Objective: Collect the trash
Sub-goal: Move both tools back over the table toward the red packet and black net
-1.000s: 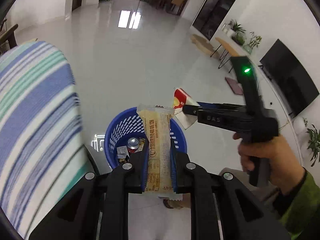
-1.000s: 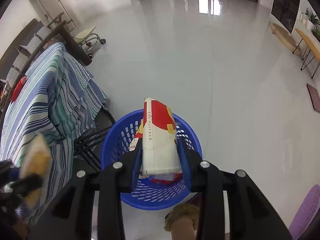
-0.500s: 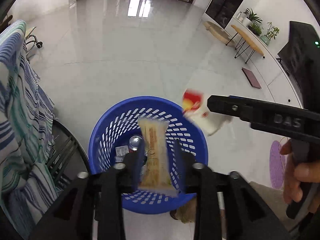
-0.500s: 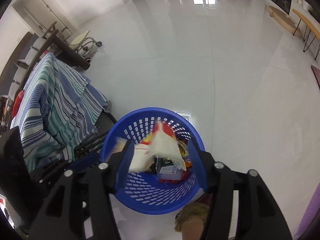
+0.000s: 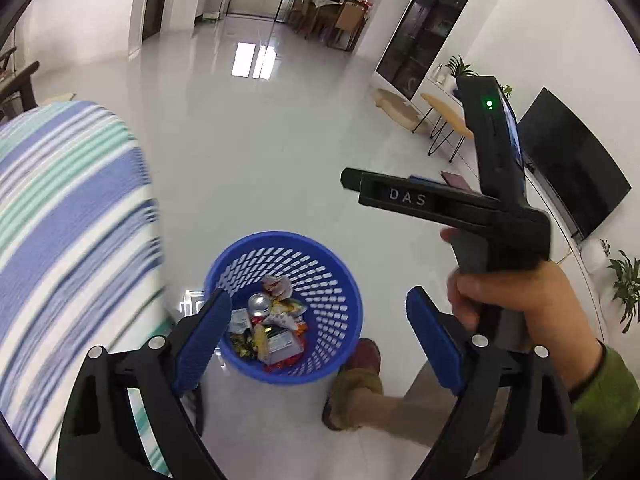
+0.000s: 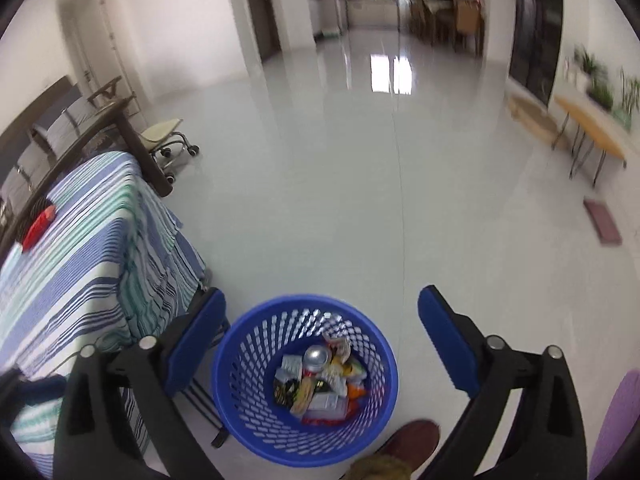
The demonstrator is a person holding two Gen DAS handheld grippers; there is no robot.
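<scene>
The left gripper (image 5: 318, 312) hangs above the round blue plastic basket with perforated walls (image 5: 340, 280). Its jaws are opening, already very wide, and nothing is between the blue pads (image 5: 200, 332). The right gripper (image 6: 322, 330) is in the same condition: its jaws are opening, almost fully apart, with nothing between them, and the basket (image 6: 248, 360) is seen below in the gap.

The trash (image 5: 268, 328) lies at the bottom of the basket, well under both grippers and touching neither. It is a mixed pile: a silver drink can (image 5: 259, 304) standing upright, a crumpled white paper, several colourful snack wrappers and a pale flat packet. From the right wrist view the same can (image 6: 316, 356) is near the middle of the pile.

The basket stands on the glossy pale floor (image 6: 360, 200), just beside a table with a blue, green and white striped cloth (image 6: 80, 264). A person's hand (image 5: 520, 304) holds the right gripper's handle, and a brown slipper (image 5: 360, 364) is beside the basket.
</scene>
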